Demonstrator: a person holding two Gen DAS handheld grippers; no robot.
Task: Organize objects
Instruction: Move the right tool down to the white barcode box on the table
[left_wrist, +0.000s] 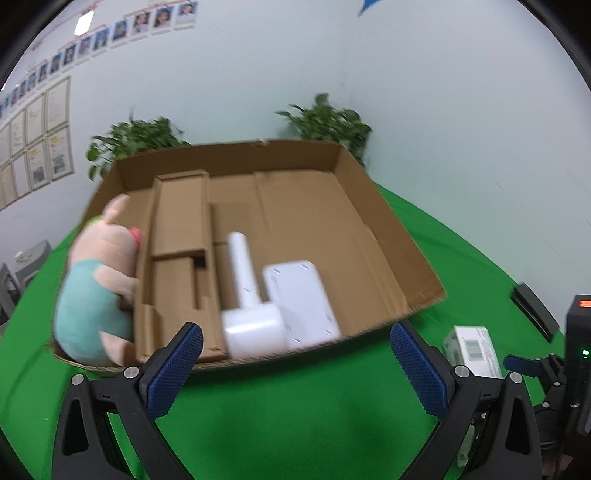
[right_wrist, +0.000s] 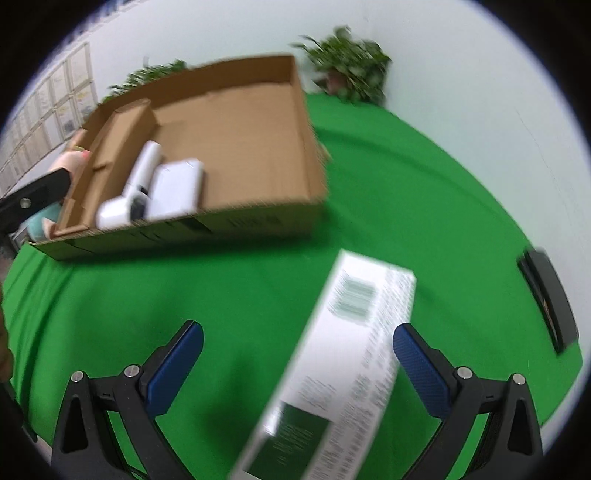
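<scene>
A shallow cardboard box (left_wrist: 369, 236) (right_wrist: 258, 221) lies on the green cloth. Inside it are a white handheld device (left_wrist: 251, 317) (right_wrist: 140, 177) and a flat white block (left_wrist: 303, 299) (right_wrist: 177, 192). A pink plush toy in a teal top (left_wrist: 96, 288) (right_wrist: 72, 158) leans at the box's left end. My left gripper (left_wrist: 295, 354) is open just in front of the box's near wall, holding nothing. My right gripper (right_wrist: 297, 354) is open above a long white and green carton (right_wrist: 343, 369) (left_wrist: 472, 349), which lies between its fingers; I cannot tell whether the right pad touches it.
A black flat object (right_wrist: 550, 302) (left_wrist: 533, 310) lies near the table's right edge. Two potted plants (left_wrist: 328, 122) (left_wrist: 133, 144) stand behind the box against the white wall. The right gripper's body (left_wrist: 580, 362) shows at the left view's right edge.
</scene>
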